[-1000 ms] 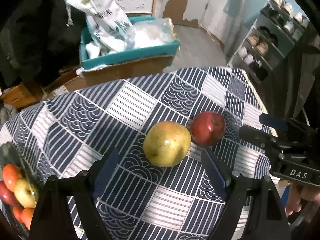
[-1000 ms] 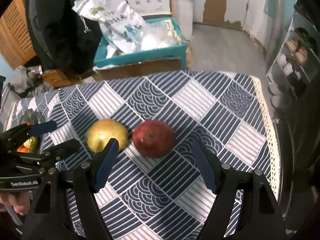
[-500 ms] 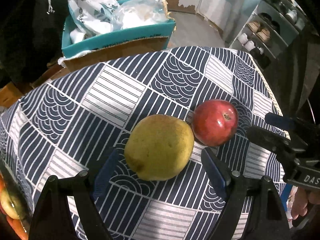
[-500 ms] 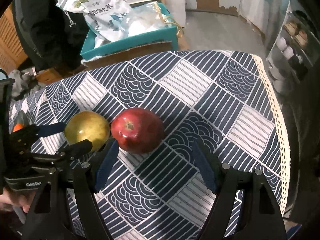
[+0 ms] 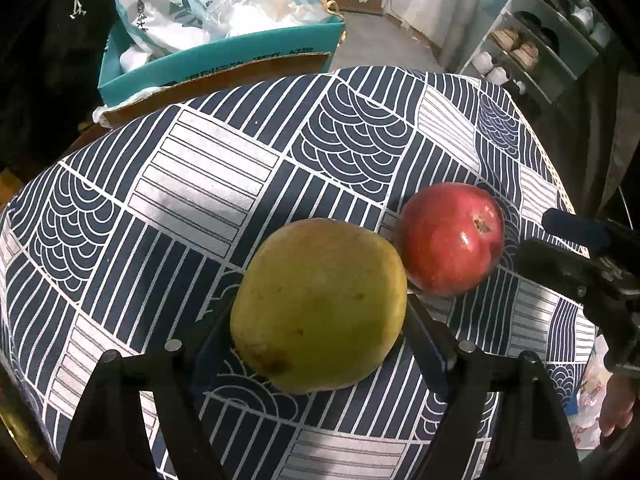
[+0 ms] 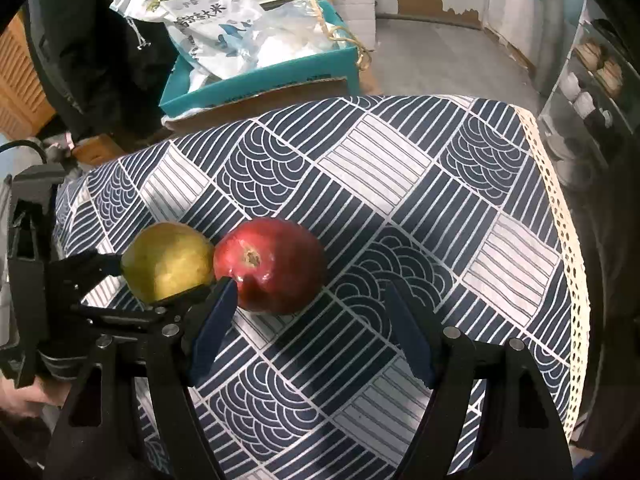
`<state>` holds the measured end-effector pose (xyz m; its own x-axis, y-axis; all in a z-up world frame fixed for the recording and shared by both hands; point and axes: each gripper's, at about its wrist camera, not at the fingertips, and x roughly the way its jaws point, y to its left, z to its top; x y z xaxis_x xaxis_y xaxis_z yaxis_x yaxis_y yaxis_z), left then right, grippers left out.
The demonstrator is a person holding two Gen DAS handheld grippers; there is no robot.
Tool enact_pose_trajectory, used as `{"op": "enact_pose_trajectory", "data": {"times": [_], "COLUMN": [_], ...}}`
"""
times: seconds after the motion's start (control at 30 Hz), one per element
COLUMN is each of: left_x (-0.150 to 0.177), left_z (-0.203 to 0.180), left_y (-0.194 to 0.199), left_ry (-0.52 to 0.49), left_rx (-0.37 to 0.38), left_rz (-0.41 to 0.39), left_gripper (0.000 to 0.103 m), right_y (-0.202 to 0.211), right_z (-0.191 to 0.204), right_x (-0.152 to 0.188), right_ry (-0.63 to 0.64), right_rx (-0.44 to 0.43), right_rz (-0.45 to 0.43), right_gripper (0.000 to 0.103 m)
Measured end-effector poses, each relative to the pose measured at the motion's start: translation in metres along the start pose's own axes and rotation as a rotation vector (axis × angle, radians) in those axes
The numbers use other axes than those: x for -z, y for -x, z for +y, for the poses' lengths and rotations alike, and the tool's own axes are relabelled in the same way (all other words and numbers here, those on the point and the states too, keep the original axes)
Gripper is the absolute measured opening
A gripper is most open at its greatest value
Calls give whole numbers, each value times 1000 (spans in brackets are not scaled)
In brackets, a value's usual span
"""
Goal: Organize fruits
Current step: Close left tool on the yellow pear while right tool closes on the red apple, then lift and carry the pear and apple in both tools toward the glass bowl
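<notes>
Blue-and-white patterned tablecloth (image 5: 208,184) covers the table, and two fruits sit on it near the middle. The yellow pear (image 5: 320,304) now fills the gap of the left gripper (image 5: 320,332); half a second ago it lay a little ahead of the fingers. Both pads now sit against its sides, so the left gripper is pinching the pear. The red apple (image 6: 270,266) touches the pear on its right side. The right gripper (image 6: 312,324) is spread wide and has crept closer; its left pad (image 6: 214,322) is now just beside the apple, its right pad well apart from it. Open cloth lies to the right, up to the lace edge (image 6: 560,216). Behind the table's far edge stands a teal box (image 6: 260,76) with white bags (image 6: 208,20).
</notes>
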<state>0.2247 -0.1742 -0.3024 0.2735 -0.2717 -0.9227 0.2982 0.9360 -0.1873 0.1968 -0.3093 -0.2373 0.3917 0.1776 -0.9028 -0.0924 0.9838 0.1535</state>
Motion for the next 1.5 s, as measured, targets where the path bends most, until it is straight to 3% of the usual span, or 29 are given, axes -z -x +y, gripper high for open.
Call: {"op": "enact_pose_trajectory", "data": {"times": [0.23,0.43,0.83,0.97,1.5], "left_x": [-4,2,19,23,29], "left_z": [0,-1,42,48,55], "left_y": [-4,1,16,19,25], "left_ry": [4,-12,85,94,109], "left_rx": [21,-10,-33,-35,-21], "left_rz": [-10,-30,-46,-50,-53], "left_gripper": [76,76,76,76,76], "right_y": [-4,-7,-32,-43,-66], "right_z": [4,5,31,34,33], "right_x": [-2,-5,-10,-9,-6], "right_ry": [6,6,33,40,26], "right_rx": [-3,-7,-27,19,58], "right_rz": [7,8,54,65,80], "right_gripper": [77,77,77,78,79]}}
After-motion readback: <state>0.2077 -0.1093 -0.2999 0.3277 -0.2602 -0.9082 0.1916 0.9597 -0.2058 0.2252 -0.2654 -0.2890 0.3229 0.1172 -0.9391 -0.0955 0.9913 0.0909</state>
